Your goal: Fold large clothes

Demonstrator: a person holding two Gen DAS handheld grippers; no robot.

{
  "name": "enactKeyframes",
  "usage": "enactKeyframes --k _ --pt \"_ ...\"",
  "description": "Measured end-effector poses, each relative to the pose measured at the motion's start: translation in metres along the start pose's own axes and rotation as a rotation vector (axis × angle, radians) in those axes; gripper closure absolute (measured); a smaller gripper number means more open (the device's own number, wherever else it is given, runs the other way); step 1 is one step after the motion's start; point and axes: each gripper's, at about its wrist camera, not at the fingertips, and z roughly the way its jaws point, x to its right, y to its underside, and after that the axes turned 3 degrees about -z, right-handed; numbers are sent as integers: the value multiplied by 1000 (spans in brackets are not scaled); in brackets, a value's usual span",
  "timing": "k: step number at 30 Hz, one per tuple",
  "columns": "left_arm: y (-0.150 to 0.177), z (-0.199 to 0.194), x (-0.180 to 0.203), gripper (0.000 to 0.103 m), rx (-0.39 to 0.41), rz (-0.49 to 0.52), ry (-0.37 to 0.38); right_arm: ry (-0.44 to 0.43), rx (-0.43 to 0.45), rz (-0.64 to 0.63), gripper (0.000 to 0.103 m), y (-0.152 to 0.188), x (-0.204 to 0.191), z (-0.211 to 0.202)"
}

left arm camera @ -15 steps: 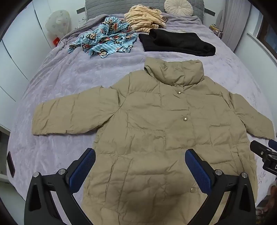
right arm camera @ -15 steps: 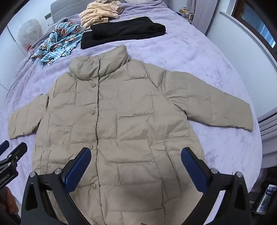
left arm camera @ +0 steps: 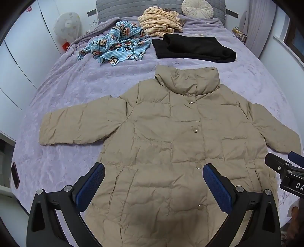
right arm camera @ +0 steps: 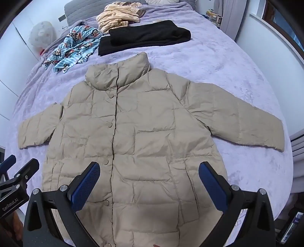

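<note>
A beige puffer jacket (left arm camera: 171, 136) (right arm camera: 144, 129) lies flat and front-up on the lilac bedspread (left arm camera: 76, 85) (right arm camera: 218, 62), snapped closed, collar toward the headboard and both sleeves spread out sideways. My left gripper (left arm camera: 153, 171) hovers open above the jacket's lower front, its blue pads wide apart with nothing between them. My right gripper (right arm camera: 149, 171) hangs open over the lower hem area the same way, holding nothing. Each gripper shows at the edge of the other's view: the right gripper (left arm camera: 285, 169) and the left gripper (right arm camera: 17, 174).
Beyond the collar lie a folded black garment (left arm camera: 193, 49) (right arm camera: 144, 37), a crumpled blue cartoon-print cloth (left arm camera: 115, 45) (right arm camera: 74, 49) and a striped cream garment (left arm camera: 159, 22) (right arm camera: 117, 17). A round pillow (left arm camera: 197, 8) rests by the headboard. A dark phone (left arm camera: 15, 175) lies at the bed's left edge.
Both views have shifted slightly, with the jacket a little lower and closer in frame. Both grippers stay wide open and the jacket has not moved.
</note>
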Motion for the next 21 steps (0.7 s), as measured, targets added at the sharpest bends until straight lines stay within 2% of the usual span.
enactKeyframes --k 21 --pt "2 3 13 0 -32 24 5 -8 6 7 0 0 5 4"
